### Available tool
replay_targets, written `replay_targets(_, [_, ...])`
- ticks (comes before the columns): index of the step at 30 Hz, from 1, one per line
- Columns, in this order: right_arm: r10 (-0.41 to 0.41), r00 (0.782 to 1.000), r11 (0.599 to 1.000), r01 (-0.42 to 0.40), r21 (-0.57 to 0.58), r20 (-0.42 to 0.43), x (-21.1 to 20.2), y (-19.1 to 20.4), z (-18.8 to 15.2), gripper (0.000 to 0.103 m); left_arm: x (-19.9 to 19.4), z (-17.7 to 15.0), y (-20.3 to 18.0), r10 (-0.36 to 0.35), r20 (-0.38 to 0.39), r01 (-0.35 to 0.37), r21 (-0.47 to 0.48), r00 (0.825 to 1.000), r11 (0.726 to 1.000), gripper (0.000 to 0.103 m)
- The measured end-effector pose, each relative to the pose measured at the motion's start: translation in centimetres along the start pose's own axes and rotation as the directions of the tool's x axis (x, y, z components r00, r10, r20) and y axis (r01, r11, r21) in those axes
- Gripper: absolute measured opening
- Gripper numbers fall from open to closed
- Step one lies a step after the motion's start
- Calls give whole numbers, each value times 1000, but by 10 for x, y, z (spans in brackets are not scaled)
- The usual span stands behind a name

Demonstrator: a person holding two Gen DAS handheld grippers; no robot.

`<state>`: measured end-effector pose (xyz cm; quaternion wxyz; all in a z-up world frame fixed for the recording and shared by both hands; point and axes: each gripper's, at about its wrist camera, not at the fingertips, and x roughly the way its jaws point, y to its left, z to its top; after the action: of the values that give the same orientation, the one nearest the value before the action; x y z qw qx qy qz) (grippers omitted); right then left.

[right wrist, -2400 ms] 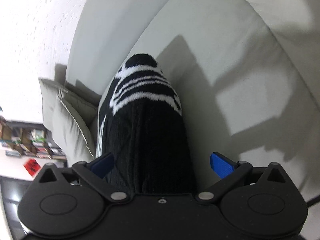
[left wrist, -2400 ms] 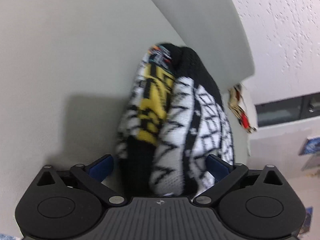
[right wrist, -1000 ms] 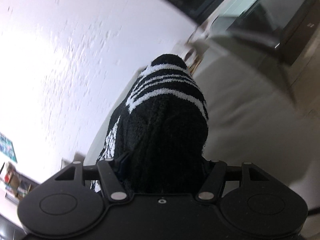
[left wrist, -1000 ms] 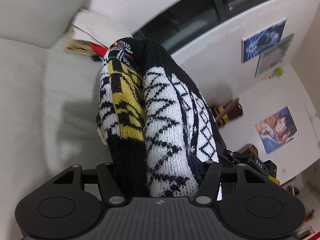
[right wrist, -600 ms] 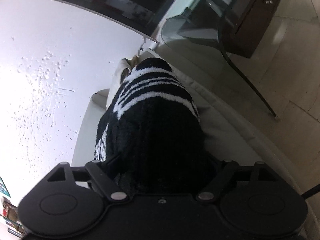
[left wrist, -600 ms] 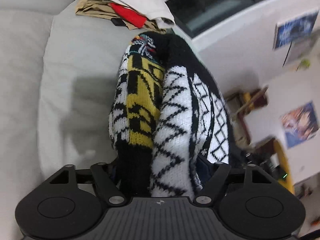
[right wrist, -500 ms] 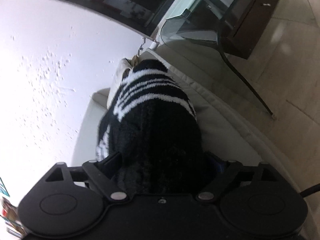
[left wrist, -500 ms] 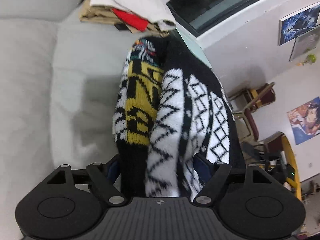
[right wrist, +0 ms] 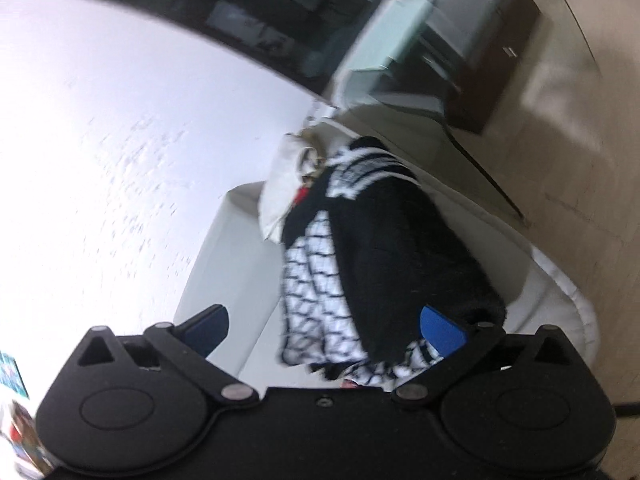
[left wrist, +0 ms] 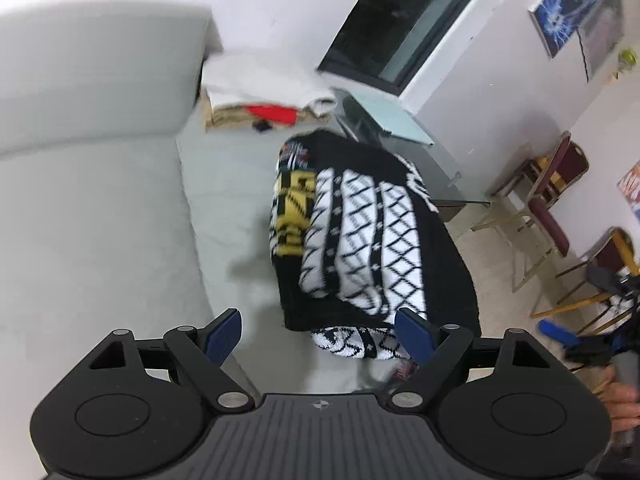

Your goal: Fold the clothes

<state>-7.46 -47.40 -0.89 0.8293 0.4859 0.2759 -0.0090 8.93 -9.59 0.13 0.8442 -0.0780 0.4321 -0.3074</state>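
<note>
A folded knit sweater (left wrist: 360, 236), black and white with a yellow patterned band, lies on the pale grey sofa seat (left wrist: 224, 200). My left gripper (left wrist: 318, 334) sits just short of its near end, jaws opening, pads clear of the knit. In the right wrist view the same sweater (right wrist: 384, 264) shows its black side and white lattice. The right gripper (right wrist: 324, 328) has its jaws opening wide; the sweater's near edge lies between the blue pads without being pressed.
A stack of folded clothes (left wrist: 264, 96) lies at the sofa's far end. A glass table (left wrist: 392, 128) stands beside the sofa, chairs (left wrist: 548, 200) further right. A hand (left wrist: 620, 404) and the other gripper's blue pad (left wrist: 556, 330) show at the left view's right edge.
Both grippers were shut on the sweater a second ago; both have let go and drawn back. The sweater now rests on the sofa seat.
</note>
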Motion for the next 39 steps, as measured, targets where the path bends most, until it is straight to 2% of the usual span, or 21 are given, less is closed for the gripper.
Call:
replay_targets(4, [-36, 999, 993, 33, -113, -23, -24, 41, -5, 103, -23, -1, -33, 128, 38, -132, 98, 991, 986, 83])
replay_targets(6, [-132, 991, 966, 124, -228, -19, -29, 64, -9, 103, -34, -3, -52, 179, 51, -185, 146, 982, 972, 86])
replay_targets(8, [-235, 972, 911, 221, -348, 1, -34, 88, -15, 103, -41, -4, -75, 206, 75, -217, 189, 976, 958, 96])
replay_targets(9, [-285, 958, 875, 267, -405, 15, -36, 100, -17, 103, -45, -6, -85, 220, 95, -236, 205, 971, 950, 97])
replay_targets(12, [-409, 909, 728, 380, -570, 83, -41, 134, -34, 103, -54, -11, -115, 275, 144, -303, 233, 950, 924, 101])
replay_targets(14, [-460, 877, 638, 436, -634, 140, -43, 150, -45, 103, -57, -16, -131, 307, 159, -339, 257, 938, 905, 101])
replay_targets(17, [-492, 849, 568, 480, -669, 191, -45, 159, -54, 103, -57, -21, -152, 341, 160, -374, 286, 926, 882, 102])
replay_targets(21, [-530, 811, 496, 535, -684, 250, -46, 168, -63, 103, -57, -22, -164, 340, 111, -357, 265, 934, 896, 102])
replay_targets(23, [-540, 797, 478, 554, -682, 270, -49, 171, -64, 103, -54, -19, -166, 329, 82, -338, 245, 941, 909, 102])
replay_targets(27, [-544, 803, 497, 543, -677, 244, -52, 175, -61, 103, -50, -16, -169, 301, 37, -302, 216, 953, 928, 102])
replay_targets(32, [-548, 800, 496, 547, -675, 245, -55, 175, -59, 103, -48, -16, -178, 299, 44, -301, 227, 953, 926, 102])
replay_targets(39, [-551, 802, 522, 546, -655, 230, -56, 167, -55, 103, -41, -18, -182, 295, 30, -295, 220, 955, 930, 102])
